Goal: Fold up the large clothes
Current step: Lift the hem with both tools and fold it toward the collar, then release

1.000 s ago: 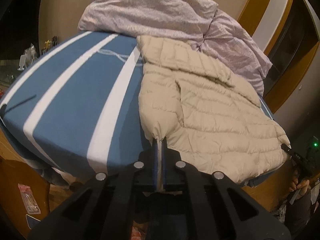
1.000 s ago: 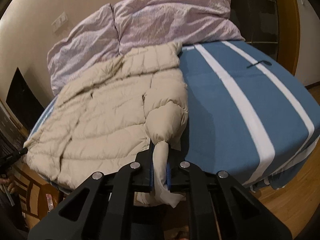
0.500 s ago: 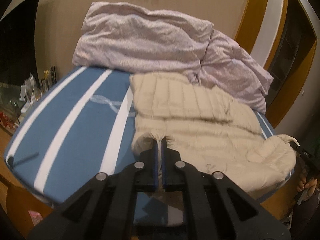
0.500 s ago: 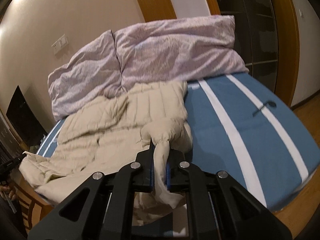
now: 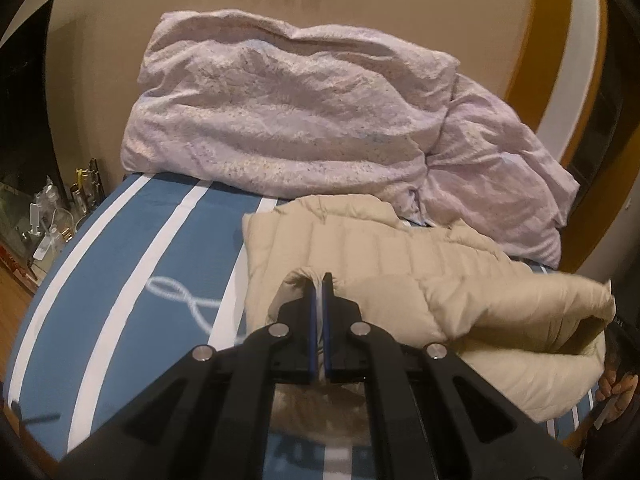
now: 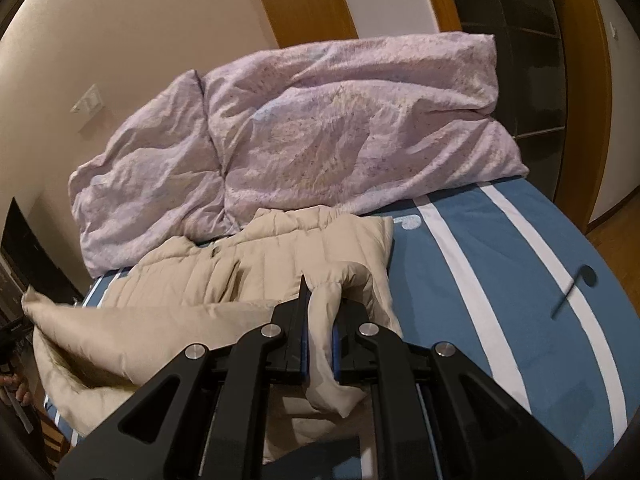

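A beige quilted puffer jacket (image 5: 400, 256) lies on the blue bed with white stripes (image 5: 132, 280), its near part lifted and doubled over toward the pillows. My left gripper (image 5: 320, 280) is shut on a pinch of the jacket's near edge. In the right wrist view the same jacket (image 6: 280, 256) shows, and my right gripper (image 6: 318, 296) is shut on a bunched roll of its fabric, which hangs down between the fingers. The lifted hem sags between both grippers.
A crumpled lilac duvet (image 5: 304, 116) is piled against the wall at the head of the bed. A cluttered side table (image 5: 52, 216) stands at the left. A dark hanger-like mark (image 6: 572, 288) lies on the bedspread at right. A person's hand (image 5: 616, 392) holds the other gripper.
Both grippers rose and moved forward over the bed toward the pillows, carrying the jacket's near edge with them, so the jacket has gone from flat to folding over itself.
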`<control>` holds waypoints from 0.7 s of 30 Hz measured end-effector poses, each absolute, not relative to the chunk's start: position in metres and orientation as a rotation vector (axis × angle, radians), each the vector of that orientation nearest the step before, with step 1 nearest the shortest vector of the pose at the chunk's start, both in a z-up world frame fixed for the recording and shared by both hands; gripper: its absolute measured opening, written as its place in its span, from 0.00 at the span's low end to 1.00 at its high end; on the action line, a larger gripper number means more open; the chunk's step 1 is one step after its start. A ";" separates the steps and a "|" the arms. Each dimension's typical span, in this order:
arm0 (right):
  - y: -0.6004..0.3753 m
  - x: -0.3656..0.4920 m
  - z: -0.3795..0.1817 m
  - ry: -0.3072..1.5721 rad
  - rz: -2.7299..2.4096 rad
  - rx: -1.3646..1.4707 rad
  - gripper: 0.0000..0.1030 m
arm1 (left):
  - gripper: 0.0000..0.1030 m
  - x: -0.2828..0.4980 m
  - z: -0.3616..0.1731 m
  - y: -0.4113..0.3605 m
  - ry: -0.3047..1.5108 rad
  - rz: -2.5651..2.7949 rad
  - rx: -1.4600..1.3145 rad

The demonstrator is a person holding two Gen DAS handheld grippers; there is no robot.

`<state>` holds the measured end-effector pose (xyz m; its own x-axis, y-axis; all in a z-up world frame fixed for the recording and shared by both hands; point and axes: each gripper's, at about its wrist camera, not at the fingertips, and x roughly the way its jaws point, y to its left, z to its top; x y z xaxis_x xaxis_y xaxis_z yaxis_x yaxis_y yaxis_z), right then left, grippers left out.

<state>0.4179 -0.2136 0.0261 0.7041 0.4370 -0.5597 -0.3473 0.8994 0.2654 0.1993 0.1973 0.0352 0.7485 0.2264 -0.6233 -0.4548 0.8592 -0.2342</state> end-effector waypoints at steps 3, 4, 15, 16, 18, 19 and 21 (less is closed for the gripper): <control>-0.203 0.453 0.012 0.689 0.430 0.164 0.08 | 0.02 0.231 0.026 0.213 0.649 0.400 -0.400; -0.201 0.462 0.007 0.699 0.426 0.171 0.08 | 0.02 0.240 0.022 0.217 0.658 0.405 -0.403; -0.179 0.558 -0.036 0.773 0.408 0.270 0.20 | 0.04 0.336 -0.032 0.277 0.748 0.445 -0.493; -0.180 0.564 -0.038 0.781 0.411 0.289 0.23 | 0.05 0.343 -0.035 0.280 0.752 0.446 -0.498; -0.181 0.575 -0.040 0.795 0.424 0.337 0.35 | 0.07 0.353 -0.041 0.287 0.754 0.450 -0.512; -0.182 0.579 -0.041 0.798 0.435 0.362 0.42 | 0.10 0.358 -0.043 0.289 0.755 0.448 -0.522; -0.185 0.584 -0.038 0.779 0.455 0.408 0.67 | 0.17 0.366 -0.045 0.293 0.754 0.445 -0.531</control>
